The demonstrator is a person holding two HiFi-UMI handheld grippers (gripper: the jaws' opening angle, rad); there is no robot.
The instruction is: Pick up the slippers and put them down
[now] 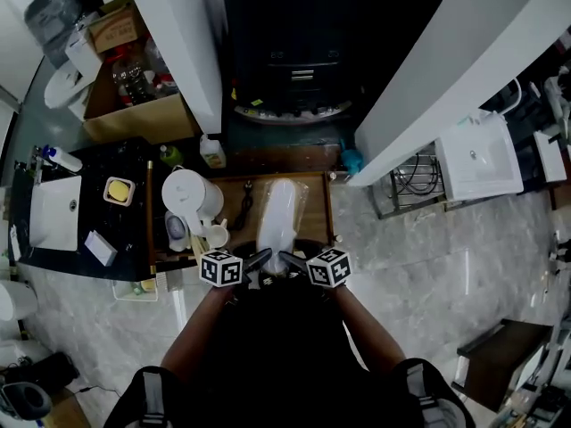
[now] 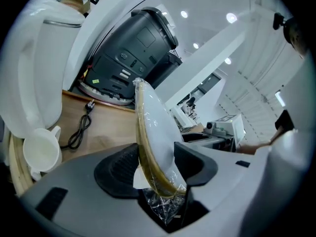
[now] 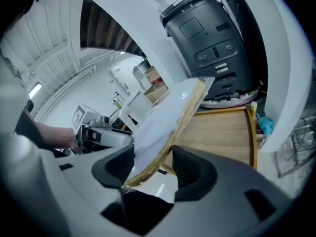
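Over the wooden tray (image 1: pixel 317 212), wrapped slippers (image 1: pixel 278 212) point to twelve o'clock — left gripper (image 2: pixel 155 167) and right gripper (image 3: pixel 153 168) both clamp them.

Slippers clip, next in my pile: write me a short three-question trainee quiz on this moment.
1. True or false: the left gripper and the right gripper both have their fingers shut on the slippers.
2. In the head view, what stands on the wooden tray to the left of the slippers? A. a white kettle B. a red bowl C. a laptop
3. Fill in: the slippers are wrapped in clear ____.
Key: 1 true; 2 A; 3 plastic.
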